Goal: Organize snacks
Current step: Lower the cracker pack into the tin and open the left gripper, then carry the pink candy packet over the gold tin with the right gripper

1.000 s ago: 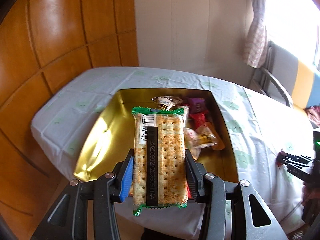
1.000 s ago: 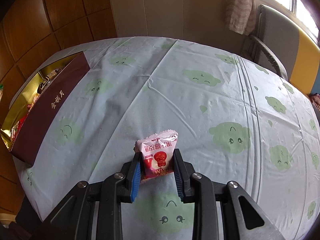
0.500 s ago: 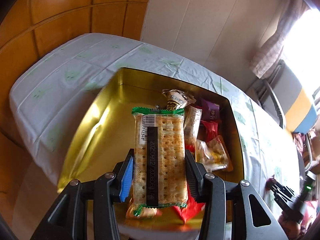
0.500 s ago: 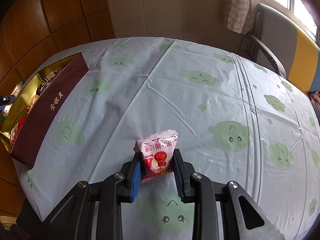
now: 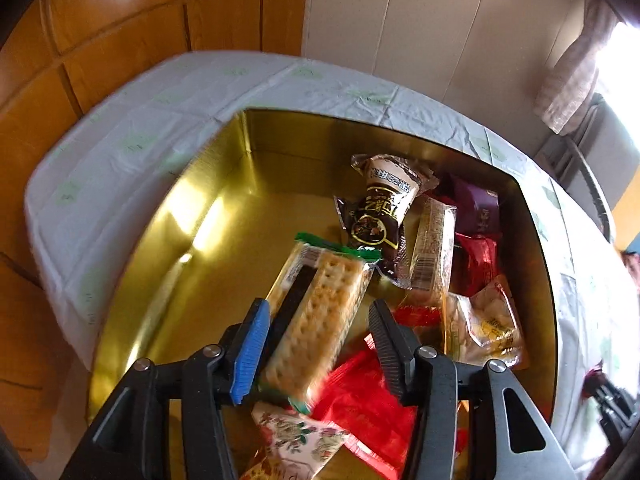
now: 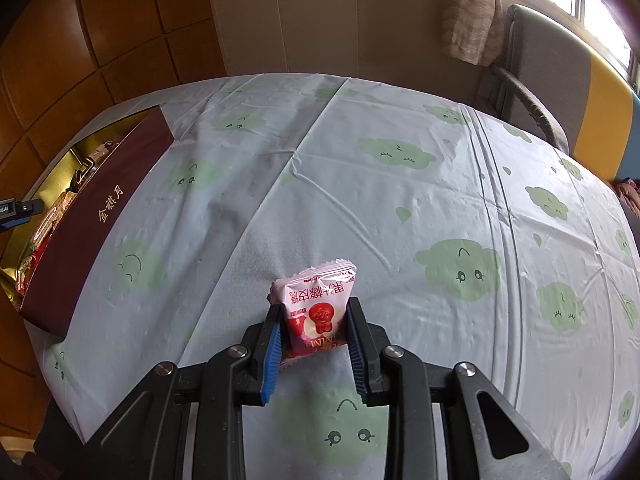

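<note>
The left gripper [image 5: 320, 344] is seen above a gold-lined rectangular tin box [image 5: 224, 216] that rests on a table covered with a pale cloth printed with green cloud faces [image 6: 400, 200]. Its jaws are spread wide. Between them lies a long clear-wrapped packet of square crackers with green crimped ends [image 5: 320, 312], tilted with its far end leaning to the right; it appears blurred. The packet lies against the blue pad of the left finger [image 5: 250, 350], while a clear gap is seen between it and the black right finger [image 5: 386, 344], so it is not clamped.

Other snacks are gathered in the right and near parts of the box: a dark brown and cream wrapped snack [image 5: 380, 216] at the far side, a narrow clear-wrapped bar [image 5: 432, 248] just right of it, a purple packet [image 5: 478, 206] and a dark red packet [image 5: 478, 264] against the right wall, a clear bag with yellow print [image 5: 488, 328], a bright red foil wrapper [image 5: 364, 408] and a floral-patterned packet [image 5: 296, 444] nearest the camera. The left half of the box floor is bare gold.

The right gripper [image 6: 314, 340] is held over the cloth, well apart from the box, whose maroon outer wall with gold characters [image 6: 96, 220] is seen at the far left. Its jaws are closed narrowly on a small pink and white sachet with a red cartoon figure [image 6: 316, 304], which is gripped at both side edges and stands upright between the pads. A grey armchair [image 6: 540, 80] is seen beyond the far right edge of the table.
</note>
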`<control>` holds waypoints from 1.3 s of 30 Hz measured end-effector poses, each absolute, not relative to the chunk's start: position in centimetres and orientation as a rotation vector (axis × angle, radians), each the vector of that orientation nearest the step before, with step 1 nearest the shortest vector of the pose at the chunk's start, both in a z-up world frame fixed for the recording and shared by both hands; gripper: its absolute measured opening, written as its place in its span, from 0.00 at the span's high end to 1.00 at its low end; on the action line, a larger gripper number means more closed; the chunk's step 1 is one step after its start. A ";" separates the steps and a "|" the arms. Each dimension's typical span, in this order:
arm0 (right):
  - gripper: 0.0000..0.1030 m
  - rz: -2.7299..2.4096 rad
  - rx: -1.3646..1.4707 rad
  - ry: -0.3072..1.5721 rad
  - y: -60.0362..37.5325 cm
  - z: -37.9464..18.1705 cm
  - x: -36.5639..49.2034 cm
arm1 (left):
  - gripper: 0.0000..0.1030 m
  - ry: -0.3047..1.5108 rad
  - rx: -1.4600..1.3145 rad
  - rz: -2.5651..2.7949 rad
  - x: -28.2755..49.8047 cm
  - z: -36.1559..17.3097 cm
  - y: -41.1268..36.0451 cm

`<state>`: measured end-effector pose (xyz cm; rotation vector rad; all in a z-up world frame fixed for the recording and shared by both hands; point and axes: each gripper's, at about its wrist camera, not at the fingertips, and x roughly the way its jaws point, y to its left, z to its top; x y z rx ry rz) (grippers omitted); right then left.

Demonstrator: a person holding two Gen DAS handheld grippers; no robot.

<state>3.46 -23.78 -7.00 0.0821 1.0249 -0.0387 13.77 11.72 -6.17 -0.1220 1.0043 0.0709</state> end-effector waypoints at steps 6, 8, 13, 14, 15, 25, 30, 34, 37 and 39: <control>0.71 -0.048 0.067 1.022 -23.4 -7.0 3.3 | 0.48 0.845 -0.041 0.131 9.6 -3.0 10.9; 0.71 -0.050 0.060 1.021 -23.3 -7.0 3.3 | 0.46 0.797 -0.024 0.134 8.1 -2.0 10.6; 0.71 -0.053 0.050 1.018 -23.3 -6.9 3.2 | 0.46 0.722 -0.012 0.127 5.2 0.1 10.1; 0.71 -0.053 0.048 1.017 -23.3 -6.9 3.2 | 0.45 0.717 -0.011 0.126 4.8 0.4 10.0; 0.71 -0.054 0.047 1.017 -23.2 -6.9 3.2 | 0.45 0.715 -0.014 0.122 4.5 0.7 9.9; 0.71 -0.057 0.027 1.022 -22.9 -6.9 3.2 | 0.45 0.721 -0.032 0.125 1.8 0.6 10.1; 0.71 -0.059 0.013 1.031 -22.8 -6.8 3.5 | 0.45 0.724 -0.049 0.127 1.3 0.3 10.5; 0.72 -0.049 0.017 1.048 -22.7 -6.5 3.7 | 0.45 0.725 -0.057 0.131 1.1 0.2 10.9; 0.73 -0.023 0.019 1.054 -21.9 -6.2 3.8 | 0.45 0.726 -0.067 0.139 1.0 0.1 11.3; 0.73 0.002 0.018 1.055 -21.0 -5.9 3.8 | 0.45 0.727 -0.070 0.146 0.9 0.0 11.5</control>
